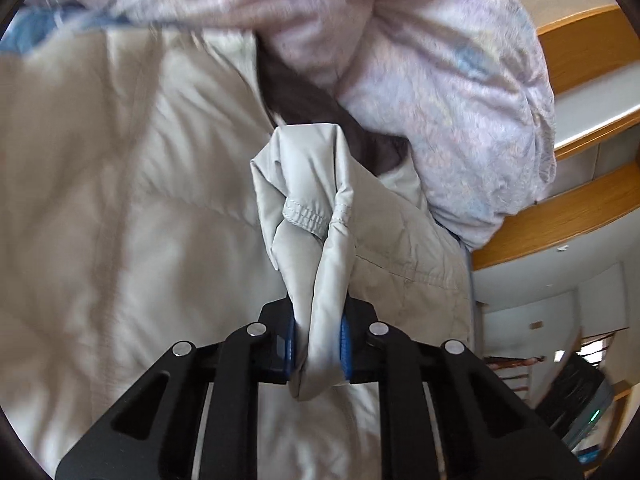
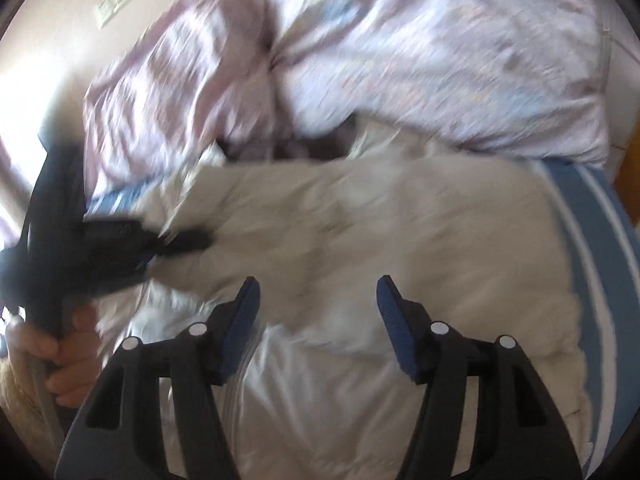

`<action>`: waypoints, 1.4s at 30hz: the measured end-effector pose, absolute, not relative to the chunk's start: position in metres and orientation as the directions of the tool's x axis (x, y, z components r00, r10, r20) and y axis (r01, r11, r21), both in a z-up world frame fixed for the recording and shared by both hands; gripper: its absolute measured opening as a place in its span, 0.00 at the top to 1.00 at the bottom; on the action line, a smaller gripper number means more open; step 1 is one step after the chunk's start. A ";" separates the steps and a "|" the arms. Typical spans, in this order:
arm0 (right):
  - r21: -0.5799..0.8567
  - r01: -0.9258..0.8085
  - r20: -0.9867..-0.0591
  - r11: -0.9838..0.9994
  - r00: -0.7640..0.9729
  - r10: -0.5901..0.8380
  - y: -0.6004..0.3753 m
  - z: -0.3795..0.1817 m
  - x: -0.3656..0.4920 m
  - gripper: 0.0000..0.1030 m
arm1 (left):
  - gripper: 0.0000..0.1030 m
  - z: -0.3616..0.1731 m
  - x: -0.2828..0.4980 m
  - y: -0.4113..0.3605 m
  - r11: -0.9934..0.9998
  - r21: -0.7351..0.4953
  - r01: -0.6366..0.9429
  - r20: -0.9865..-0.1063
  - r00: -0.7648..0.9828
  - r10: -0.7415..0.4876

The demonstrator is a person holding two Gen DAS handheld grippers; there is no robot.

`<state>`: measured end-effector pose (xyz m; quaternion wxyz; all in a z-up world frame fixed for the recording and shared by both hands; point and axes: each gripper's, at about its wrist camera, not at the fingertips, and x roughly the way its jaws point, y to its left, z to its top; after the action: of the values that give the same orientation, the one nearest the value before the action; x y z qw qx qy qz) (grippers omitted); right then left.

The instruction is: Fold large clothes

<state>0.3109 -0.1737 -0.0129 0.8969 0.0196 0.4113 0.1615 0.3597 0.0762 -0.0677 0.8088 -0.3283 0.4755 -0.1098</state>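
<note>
The coat (image 1: pixel 132 184) lies flat on the bed (image 2: pixel 596 216), just under the pink quilt (image 1: pixel 460 92); it looks puffy, soft and light, and I think the shiny cloth may slip; a stitched edge like the cuff (image 1: pixel 316 216) is a good place to hold. My left gripper (image 1: pixel 319 344) tips down and is clamped on the bunched sleeve end; my right gripper (image 2: pixel 318 312) tips down over the coat with jaws apart, holding nothing.

One pale jacket (image 1: pixel 120 200), one patterned duvet (image 1: pixel 460 100), two grippers.
</note>
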 end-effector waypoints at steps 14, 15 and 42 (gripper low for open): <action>-0.139 -0.155 -0.804 0.978 0.594 -0.021 -0.153 -0.098 0.349 0.46 | 0.43 -0.050 0.332 0.087 0.883 -0.434 -0.180 -0.745 0.623 -0.239; -0.139 -0.152 -0.805 0.978 0.593 -0.022 -0.153 -0.100 0.349 0.46 | 0.39 -0.040 0.329 0.085 0.895 -0.415 -0.164 -0.721 0.659 -0.214; -0.395 -0.244 -0.725 0.886 0.676 -0.137 -0.092 -0.104 0.332 0.37 | 0.27 -0.026 0.277 0.117 0.901 -0.415 -0.127 -0.735 0.631 -0.249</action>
<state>0.3319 -0.0923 -0.1042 0.8841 -0.2370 0.4016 0.0304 0.2770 0.1169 -0.0256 0.8760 -0.2196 0.4281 -0.0350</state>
